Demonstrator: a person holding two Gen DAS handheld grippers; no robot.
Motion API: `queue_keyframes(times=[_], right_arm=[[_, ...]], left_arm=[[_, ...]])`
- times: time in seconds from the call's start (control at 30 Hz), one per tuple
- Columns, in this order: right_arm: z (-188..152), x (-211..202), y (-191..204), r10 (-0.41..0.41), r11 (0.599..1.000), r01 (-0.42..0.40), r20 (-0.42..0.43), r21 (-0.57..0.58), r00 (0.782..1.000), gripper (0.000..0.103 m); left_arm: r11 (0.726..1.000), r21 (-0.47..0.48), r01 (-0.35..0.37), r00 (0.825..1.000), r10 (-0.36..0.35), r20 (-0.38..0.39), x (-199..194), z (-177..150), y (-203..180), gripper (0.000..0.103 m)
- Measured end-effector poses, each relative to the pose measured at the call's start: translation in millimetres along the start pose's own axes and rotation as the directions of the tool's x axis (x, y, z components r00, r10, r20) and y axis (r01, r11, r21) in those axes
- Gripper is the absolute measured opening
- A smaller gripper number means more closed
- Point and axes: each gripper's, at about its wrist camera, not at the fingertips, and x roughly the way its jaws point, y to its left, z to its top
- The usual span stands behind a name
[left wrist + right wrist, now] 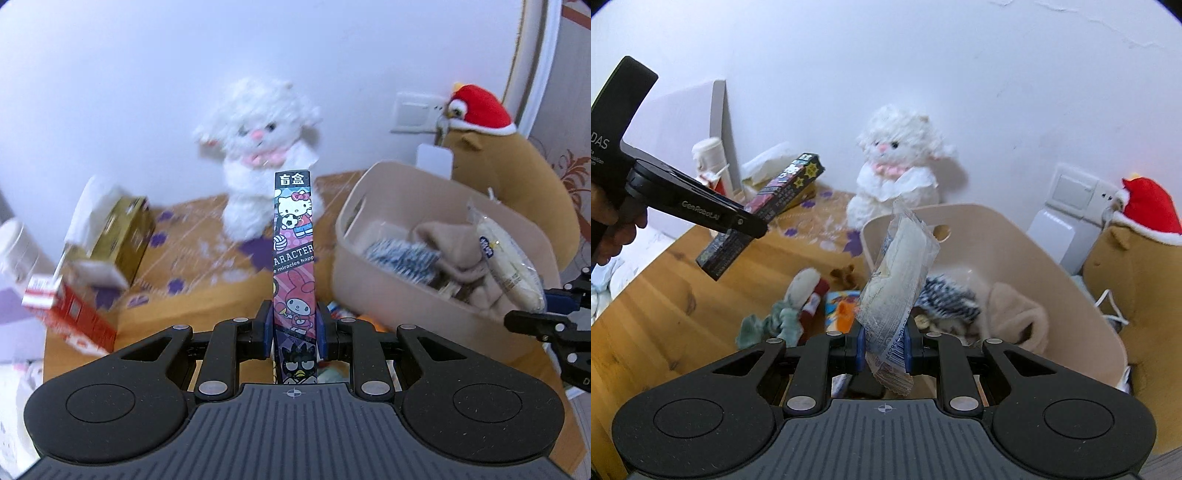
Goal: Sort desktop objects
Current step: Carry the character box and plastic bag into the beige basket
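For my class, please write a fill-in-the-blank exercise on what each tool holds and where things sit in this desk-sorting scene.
1. The left tool is shut on a long cartoon-printed ____.
2. The right tool grips a clear snack packet over the beige ____.
3. A white plush ____ sits against the wall.
4. The brown plush wears a ____ hat.

Missing words: box; bin; lamb; red

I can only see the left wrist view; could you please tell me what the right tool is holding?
Observer: The right tool is shut on a clear snack packet, held above the beige bin.
Operator: Thank you. Is anything left on the desk beside the bin?
Observer: Yes, a small stuffed doll and an orange packet lie left of it.
Operator: How does my box look from there?
Observer: The left tool grips the long box near its middle, tilted above the desk.
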Motion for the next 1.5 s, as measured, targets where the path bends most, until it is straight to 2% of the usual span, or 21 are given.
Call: queue_keyframes(times=[0.27, 0.47, 0.67, 1.1, 1.2, 1.3, 1.5], right_arm=[[5.5, -9.7, -35.3, -0.043, 0.998, 0.042, 0.015, 0.039, 0.999, 0.018], [-0.6, -3.5, -69.8, -0.080, 0.986, 0.081, -0.019, 0.144, 0.997, 0.018], [-6.7, 6.6, -95.6, -0.108, 0.978, 0.114, -0.047, 0.172, 0.993, 0.018], [-16.5, 23.7, -116.6, -0.120, 0.968, 0.137, -0.093, 0.208, 0.988, 0.018], [-19.0, 28.7, -116.6, -0.120, 0.968, 0.141, -0.108, 0.209, 0.987, 0.018], [-20.6, 34.0, -117.4, -0.122, 0.967, 0.146, -0.124, 0.210, 0.985, 0.018], [-21.6, 43.6, -117.8, -0.109, 0.969, 0.143, -0.174, 0.203, 0.979, 0.019]], left_arm=[[0.998, 0.061, 0.031, 0.999, -0.033, 0.029, 11.6, 29.5, -37.4, 0.023], [0.990, 0.131, 0.048, 0.998, -0.053, 0.035, 26.1, 44.5, -70.0, 0.023], [0.983, 0.165, 0.076, 0.996, -0.082, 0.026, 44.0, 57.8, -98.9, 0.023], [0.958, 0.251, 0.140, 0.990, -0.130, -0.059, 91.7, 61.5, -154.3, 0.023], [0.951, 0.250, 0.184, 0.981, -0.162, -0.105, 102.8, 59.2, -160.3, 0.023], [0.943, 0.276, 0.186, 0.978, -0.153, -0.139, 112.8, 54.4, -167.2, 0.023], [0.940, 0.270, 0.209, 0.968, -0.159, -0.194, 121.9, 50.3, -169.6, 0.023]])
